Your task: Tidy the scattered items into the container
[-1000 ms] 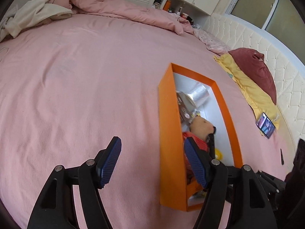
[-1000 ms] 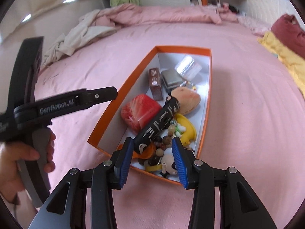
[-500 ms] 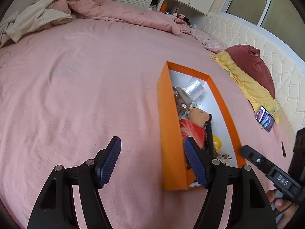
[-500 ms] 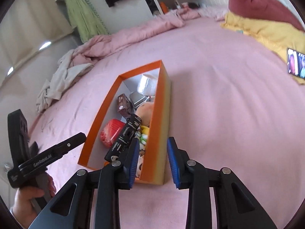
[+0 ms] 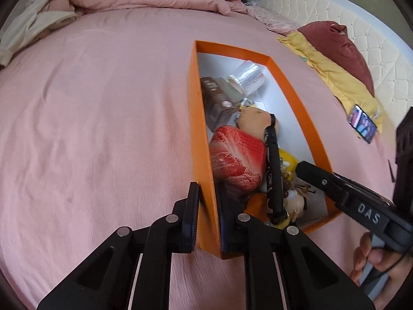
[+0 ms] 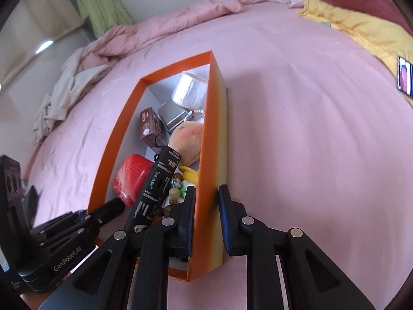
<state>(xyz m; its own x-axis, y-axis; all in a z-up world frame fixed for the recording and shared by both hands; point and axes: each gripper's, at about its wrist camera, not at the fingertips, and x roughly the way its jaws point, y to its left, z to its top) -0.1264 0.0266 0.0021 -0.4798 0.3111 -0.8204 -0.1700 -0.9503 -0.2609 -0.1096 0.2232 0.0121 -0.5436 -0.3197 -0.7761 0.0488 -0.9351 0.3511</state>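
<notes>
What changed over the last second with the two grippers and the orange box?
Both grippers closed in: the left gripper, wide open beside the orange box before, now pinches its left wall; the right gripper, earlier above the contents, now clamps the right wall. The red pouch and black tube stayed inside.

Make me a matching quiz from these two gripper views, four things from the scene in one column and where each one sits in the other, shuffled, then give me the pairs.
Things
1. left gripper
2. right gripper
3. shiny roll
4. phone

Places
A. at the far end inside the orange box
B. lying on the bed, outside the box, by the yellow blanket
C. astride the box's left long wall, near corner
D. astride the box's right long wall, near end

Pairs: 1-C, 2-D, 3-A, 4-B
</notes>
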